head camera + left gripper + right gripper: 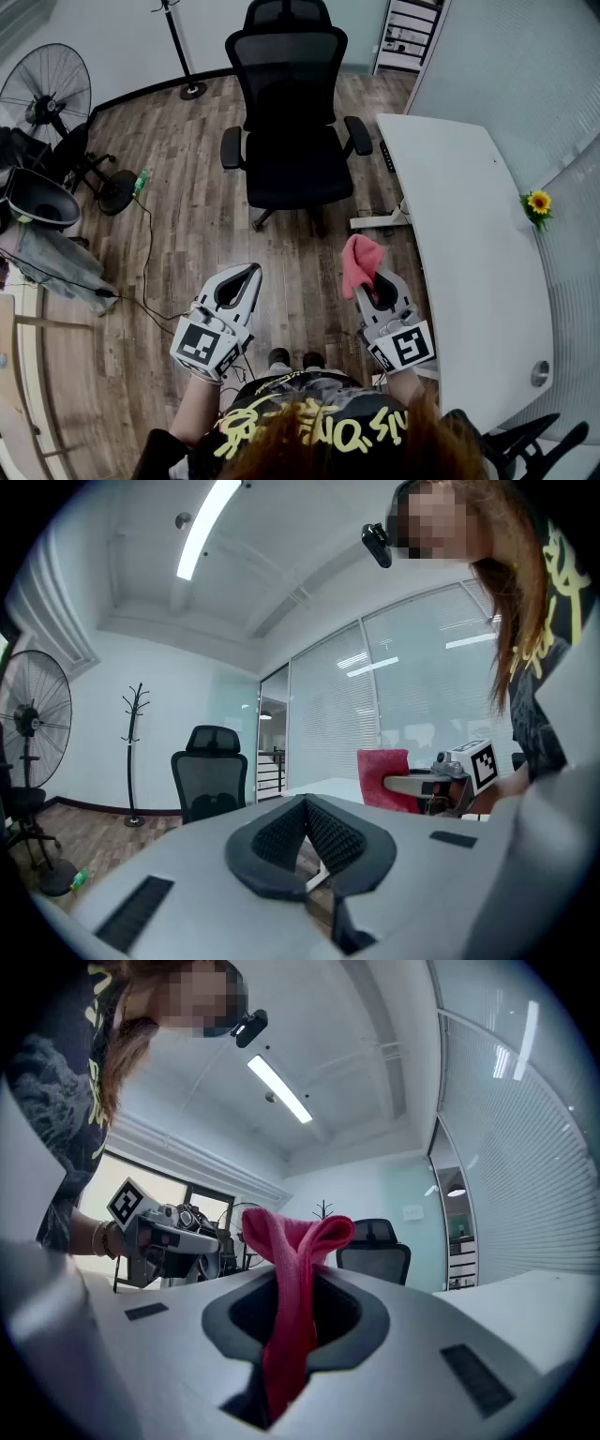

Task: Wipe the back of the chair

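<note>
- Right gripper (298, 1288): jaws pinched on a red cloth (287, 1335), soft knit, folded into a loop above the tips with the tail hanging down the throat.
- Left gripper (306, 803): ribbed black pads meet at the tips, nothing between them.
- Chair (292, 122): upper centre of the head view, well apart from both grippers. Black mesh back and headrest, padded seat, curved armrests (seat faces the person).
- Progress: cloth is in hand, but there is no contact with the chair. I judge the wiping not started, with the approach and the whole back left to do.
- Around: wood-plank floor (187, 225); smooth white desk (469, 234) at right.
</note>
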A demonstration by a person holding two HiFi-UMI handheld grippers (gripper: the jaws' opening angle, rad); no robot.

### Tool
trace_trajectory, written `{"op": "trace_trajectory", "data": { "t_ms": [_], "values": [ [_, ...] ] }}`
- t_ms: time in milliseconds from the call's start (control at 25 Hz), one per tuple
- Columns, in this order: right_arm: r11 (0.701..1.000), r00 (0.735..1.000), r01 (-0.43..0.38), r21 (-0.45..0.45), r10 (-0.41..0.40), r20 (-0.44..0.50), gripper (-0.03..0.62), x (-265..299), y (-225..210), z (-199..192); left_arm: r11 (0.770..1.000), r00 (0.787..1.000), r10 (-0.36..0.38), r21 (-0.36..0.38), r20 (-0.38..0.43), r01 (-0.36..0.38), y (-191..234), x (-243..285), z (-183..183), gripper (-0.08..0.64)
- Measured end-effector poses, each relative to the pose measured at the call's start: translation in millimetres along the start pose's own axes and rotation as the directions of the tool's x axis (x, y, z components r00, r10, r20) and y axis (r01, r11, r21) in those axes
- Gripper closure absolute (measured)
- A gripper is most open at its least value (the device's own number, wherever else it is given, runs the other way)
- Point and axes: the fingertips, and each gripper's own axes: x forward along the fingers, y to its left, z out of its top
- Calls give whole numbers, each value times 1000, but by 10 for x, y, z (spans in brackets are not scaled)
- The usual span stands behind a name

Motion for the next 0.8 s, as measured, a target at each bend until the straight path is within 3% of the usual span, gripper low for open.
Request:
{"op": "trace_trajectory", "data": {
  "t_ms": [800],
  "values": [
    [1000,1000,-12,-16,12,-9,531,80,154,-14,1000,1000,8,-6,13,-8,85,-98,11,566]
  ]
}}
